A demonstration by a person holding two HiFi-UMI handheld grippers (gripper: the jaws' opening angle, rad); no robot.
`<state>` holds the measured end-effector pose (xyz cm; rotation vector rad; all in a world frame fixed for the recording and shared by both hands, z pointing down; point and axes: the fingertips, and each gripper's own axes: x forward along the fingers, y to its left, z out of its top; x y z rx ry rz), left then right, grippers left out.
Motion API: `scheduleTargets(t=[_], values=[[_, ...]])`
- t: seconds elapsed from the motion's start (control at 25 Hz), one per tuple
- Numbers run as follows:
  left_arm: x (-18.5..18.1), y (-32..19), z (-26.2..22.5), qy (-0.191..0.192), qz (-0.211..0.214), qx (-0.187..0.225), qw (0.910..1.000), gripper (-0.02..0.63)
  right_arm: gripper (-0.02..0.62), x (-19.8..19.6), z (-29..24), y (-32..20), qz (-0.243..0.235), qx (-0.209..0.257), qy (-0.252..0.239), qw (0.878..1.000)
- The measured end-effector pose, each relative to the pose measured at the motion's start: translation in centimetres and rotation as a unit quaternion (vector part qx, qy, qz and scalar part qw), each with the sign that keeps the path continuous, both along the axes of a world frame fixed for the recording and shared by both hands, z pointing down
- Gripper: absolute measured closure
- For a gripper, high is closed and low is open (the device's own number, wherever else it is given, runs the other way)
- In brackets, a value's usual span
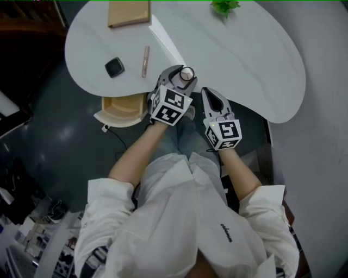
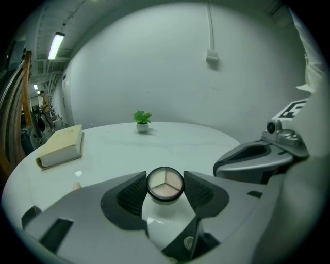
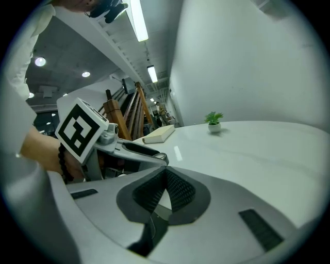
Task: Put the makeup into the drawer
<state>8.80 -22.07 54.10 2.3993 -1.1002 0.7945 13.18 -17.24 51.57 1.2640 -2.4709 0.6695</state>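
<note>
A small round makeup pot (image 1: pixel 187 73) with a three-part cream palette under a clear lid (image 2: pixel 165 186) hangs above the near edge of the white table (image 1: pixel 239 54). My left gripper (image 1: pixel 182 72) is shut on it, a pad pressed to each side. To the right, my right gripper (image 1: pixel 210 94) hovers over the table edge; in the right gripper view its ribbed pads (image 3: pixel 178 188) meet with nothing between them. On the table farther left lie a black square compact (image 1: pixel 114 67) and a slim pink tube (image 1: pixel 145 61). Below them a wooden drawer (image 1: pixel 117 111) stands pulled out.
A tan book (image 1: pixel 129 13) lies at the table's far left side. A small potted plant (image 1: pixel 224 6) stands at the far edge near the white wall. The dark floor lies left of the drawer, and the person's legs are under the table edge.
</note>
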Motion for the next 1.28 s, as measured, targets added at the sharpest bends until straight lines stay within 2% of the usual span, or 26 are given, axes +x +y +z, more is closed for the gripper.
scheduleTargets(t=[0.24, 0.44, 0.6, 0.76, 0.84, 0.96, 1.08, 1.28], values=[[-7.4, 5.6, -1.5, 0.031, -0.012, -0.005, 0.9994, 0.368, 0.578, -7.1, 1.0, 3.4, -0.082, -0.017, -0.005, 0.996], [-13.2, 10.4, -1.2, 0.015, -0.009, -0.009, 0.9998, 0.368, 0.578, -13.1, 2.3, 6.9, -0.157, -0.033, -0.003, 0.987], [-16.3, 14.0, 0.3, 0.009, 0.026, -0.018, 0.9995, 0.368, 0.578, -17.3, 4.2, 9.1, -0.206, -0.043, 0.004, 0.978], [-19.6, 17.4, 2.7, -0.031, 0.115, -0.022, 0.9927, 0.368, 0.578, -20.9, 6.5, 11.3, -0.252, -0.049, 0.022, 0.966], [-21.4, 18.6, 4.4, -0.061, 0.167, -0.028, 0.9836, 0.368, 0.578, -22.5, 7.5, 12.1, -0.27, -0.048, 0.028, 0.961], [-23.9, 19.7, 7.6, -0.113, 0.237, -0.034, 0.9643, 0.368, 0.578, -24.3, 9.3, 13.2, -0.297, -0.043, 0.04, 0.953], [-25.4, 20.4, 10.7, -0.143, 0.304, -0.041, 0.9411, 0.368, 0.578, -25.5, 11.1, 13.6, -0.307, -0.046, 0.05, 0.949], [-26.0, 20.9, 14.5, -0.171, 0.403, -0.054, 0.8973, 0.368, 0.578, -26.8, 13.5, 13.3, -0.296, -0.051, 0.059, 0.952]])
